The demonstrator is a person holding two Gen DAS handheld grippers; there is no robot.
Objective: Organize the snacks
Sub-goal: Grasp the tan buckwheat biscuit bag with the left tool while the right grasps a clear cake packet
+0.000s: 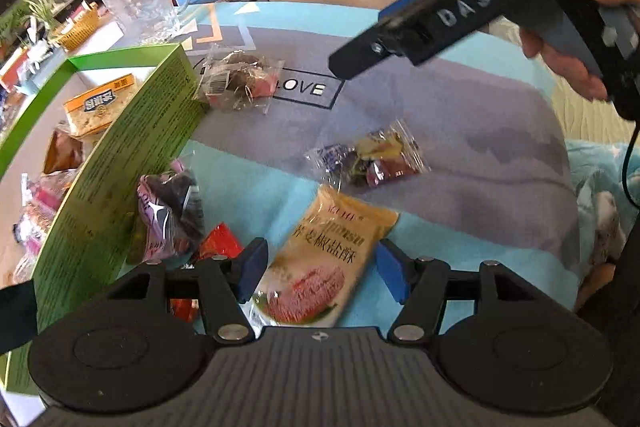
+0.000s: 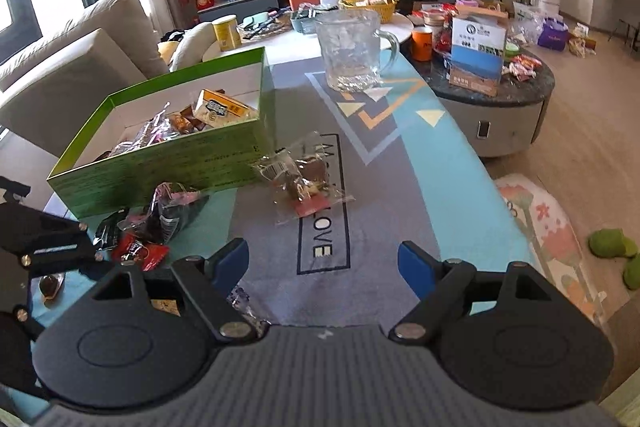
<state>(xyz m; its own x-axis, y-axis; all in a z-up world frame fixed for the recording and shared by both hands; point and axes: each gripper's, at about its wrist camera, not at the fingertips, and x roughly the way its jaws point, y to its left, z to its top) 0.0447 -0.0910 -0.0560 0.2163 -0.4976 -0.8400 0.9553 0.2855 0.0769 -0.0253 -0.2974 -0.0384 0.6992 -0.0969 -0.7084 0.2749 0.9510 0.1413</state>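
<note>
A yellow snack packet point(image 1: 320, 259) lies flat on the table cloth between the blue pads point(image 1: 250, 269) of my left gripper point(image 1: 322, 273). The jaws stand apart and do not press on it. A green box point(image 1: 132, 147) with several snacks inside stands to the left. A pink-and-black packet point(image 1: 168, 211) and a red one point(image 1: 220, 247) lean by its wall. Two clear packets point(image 1: 372, 159) point(image 1: 240, 79) lie further out. My right gripper point(image 2: 322, 267) hovers open over the cloth with nothing between its fingers, and a hand point(image 1: 560, 59) holds it.
A glass mug point(image 2: 352, 47) stands on the cloth behind the green box point(image 2: 160, 163). A round side table point(image 2: 500, 87) with boxes and snacks is at the right. A sofa point(image 2: 60, 67) is on the left and a rug point(image 2: 552, 227) with green slippers on the floor.
</note>
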